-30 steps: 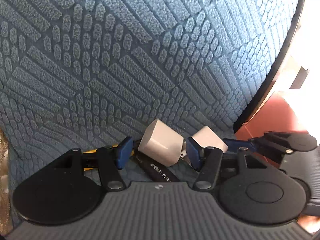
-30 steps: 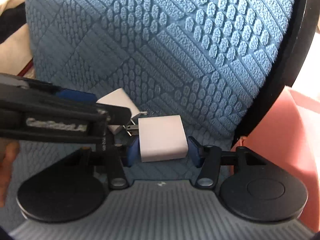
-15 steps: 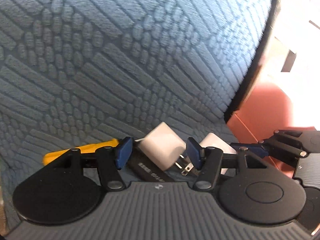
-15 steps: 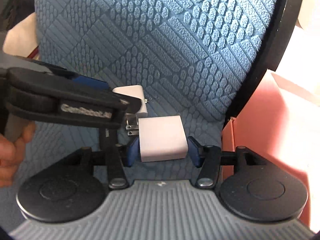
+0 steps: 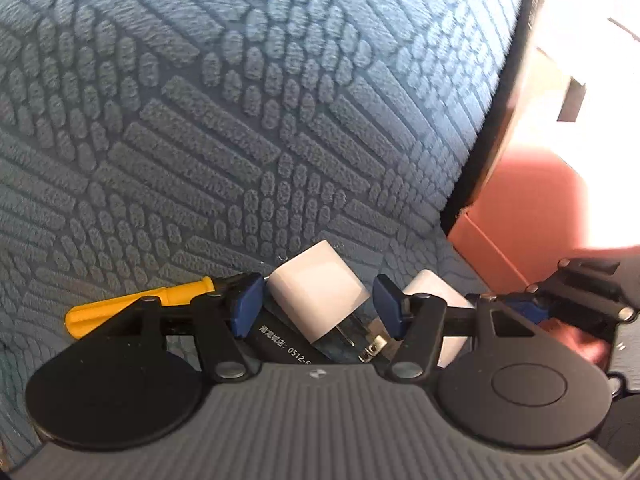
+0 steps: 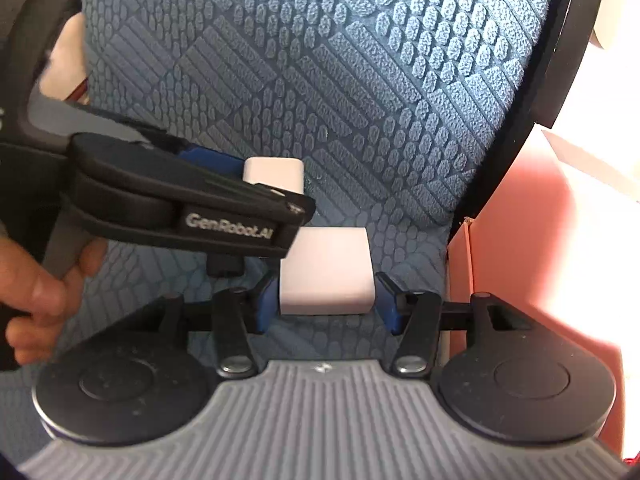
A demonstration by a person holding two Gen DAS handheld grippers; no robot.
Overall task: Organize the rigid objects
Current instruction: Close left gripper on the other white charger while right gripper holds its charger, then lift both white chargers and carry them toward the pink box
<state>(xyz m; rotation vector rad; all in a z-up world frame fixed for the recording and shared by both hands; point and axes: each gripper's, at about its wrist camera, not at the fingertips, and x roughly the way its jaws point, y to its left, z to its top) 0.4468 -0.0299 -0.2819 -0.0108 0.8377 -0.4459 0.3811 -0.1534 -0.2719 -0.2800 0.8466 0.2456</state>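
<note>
Over blue textured upholstery [image 6: 360, 80], each hand-held gripper, left [image 5: 318, 306] and right [image 6: 326, 300], clamps a white charger [image 5: 316, 296] [image 6: 326, 272].

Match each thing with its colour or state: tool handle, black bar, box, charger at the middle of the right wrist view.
Things:
1. tool handle
2. black bar
3. box
4. charger

Colours or states:
A. salmon pink
B. clamped in the right gripper
C. yellow-orange
D. printed with digits

Pairs: 1-C, 2-D, 3-A, 4-B
</note>
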